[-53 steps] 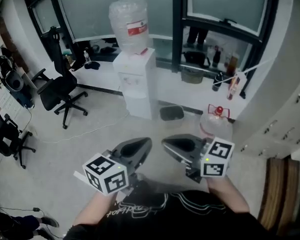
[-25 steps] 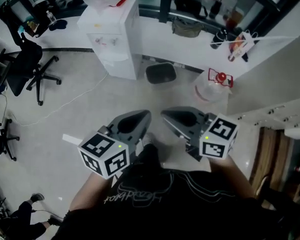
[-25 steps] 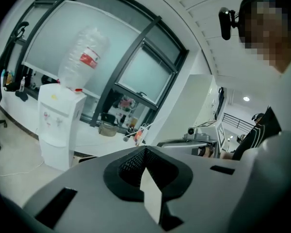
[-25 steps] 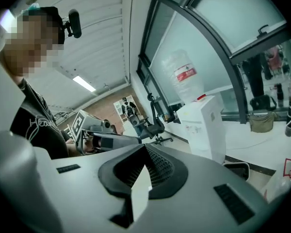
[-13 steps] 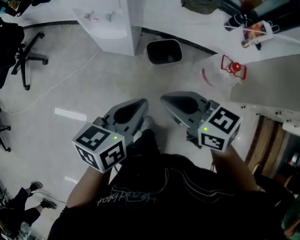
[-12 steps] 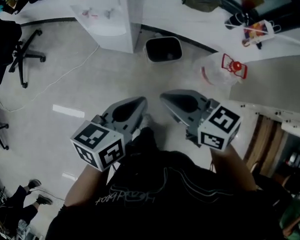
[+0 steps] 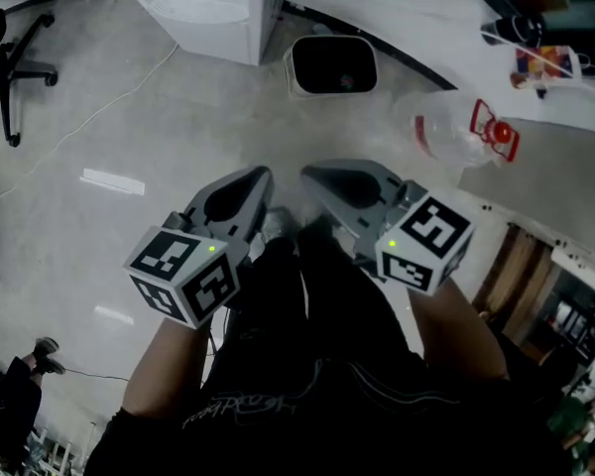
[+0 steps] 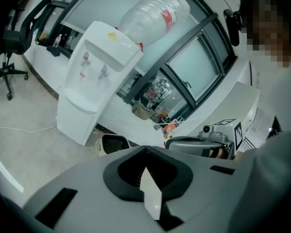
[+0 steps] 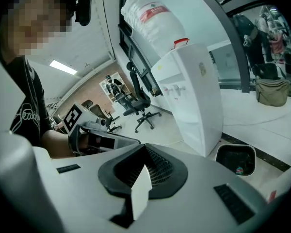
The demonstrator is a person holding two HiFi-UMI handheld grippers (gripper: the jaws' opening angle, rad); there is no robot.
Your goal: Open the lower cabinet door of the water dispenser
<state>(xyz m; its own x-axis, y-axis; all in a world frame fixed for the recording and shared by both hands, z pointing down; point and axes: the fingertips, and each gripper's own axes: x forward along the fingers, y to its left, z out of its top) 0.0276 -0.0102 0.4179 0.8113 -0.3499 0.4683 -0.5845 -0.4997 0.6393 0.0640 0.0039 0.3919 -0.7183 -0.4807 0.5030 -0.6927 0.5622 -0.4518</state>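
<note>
Pale grey floor (image 7: 129, 117), glossy. Dark-framed windows (image 8: 196, 62) over a curved white ledge (image 7: 397, 13) (cluttered: bags, bottles). Black office chair (image 9: 141, 103), ceiling strip light (image 9: 64, 67) on. Bin (image 7: 332, 65) and loose cable (image 7: 99, 112) on the floor.

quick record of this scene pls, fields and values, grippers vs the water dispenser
left gripper: jaws together, empty
right gripper: jaws together, empty
water dispenser: upright, across the floor from both grippers, untouched
lower cabinet door: looks closed
bottle on top: inverted on the dispenser
bin: on the floor beside the dispenser
spare bottle: on the floor past the bin, red top
task status: door not yet reached
</note>
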